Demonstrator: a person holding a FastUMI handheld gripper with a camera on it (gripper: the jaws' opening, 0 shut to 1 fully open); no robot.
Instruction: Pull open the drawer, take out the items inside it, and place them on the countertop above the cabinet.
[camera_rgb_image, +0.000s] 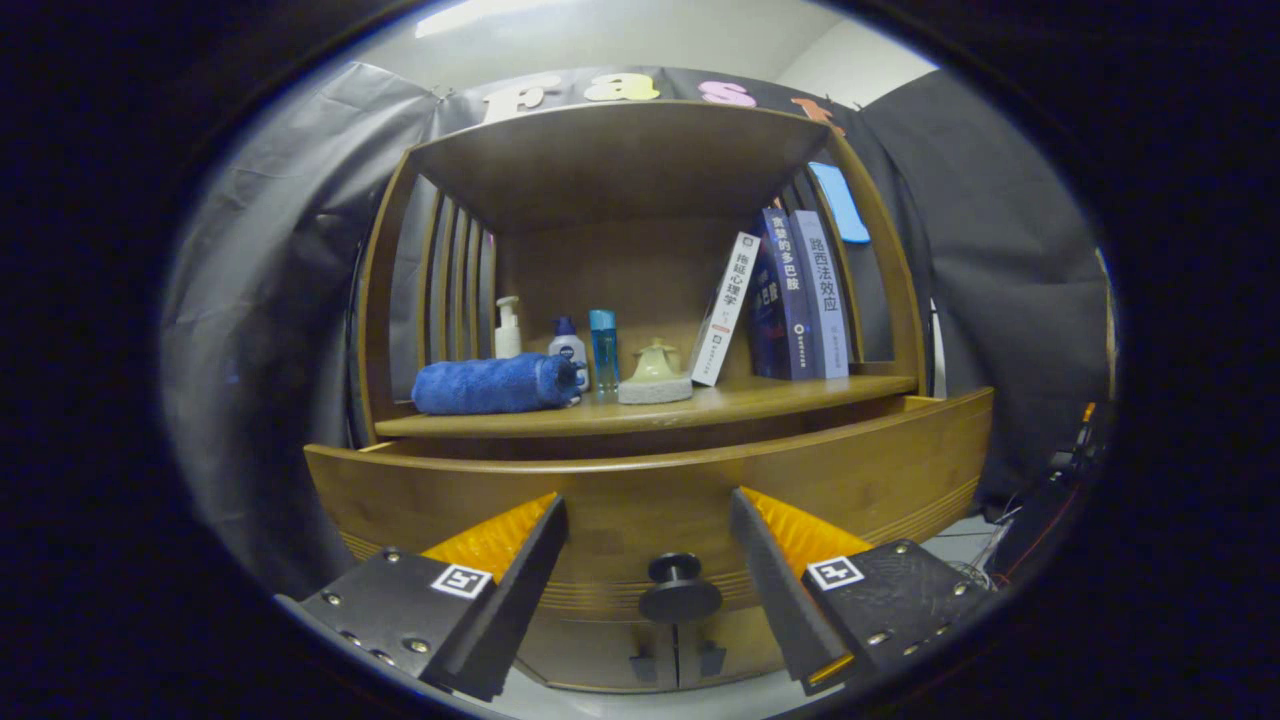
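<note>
Gripper (648, 590): its two fingers are spread wide apart and grasp nothing; they angle inward toward the cabinet front.
Drawer knob (679, 590): a round dark knob sitting in the gap between the two fingers, touched by neither.
Drawer (640, 500): a wide, curved wooden front just ahead of the fingers, closed flush with the cabinet; whatever it holds is hidden.
Lower doors (660, 655): below the knob, two small dark handles side by side on either side of a vertical seam.
Countertop (800, 395): the wooden ledge directly above the drawer, forming the floor of an open shelf alcove.
Blue towel (495, 385): rolled up and lying on its side at the left of the countertop.
Bottles (570, 345): a white pump bottle, a white bottle with a blue cap and a slim blue bottle stand upright just behind and to the right of the towel.
Small teapot (657, 365): pale, resting on a round grey pad near the middle of the countertop.
Books (800, 295): a white one leaning to the right, then dark blue ones standing against the alcove's right side.
</note>
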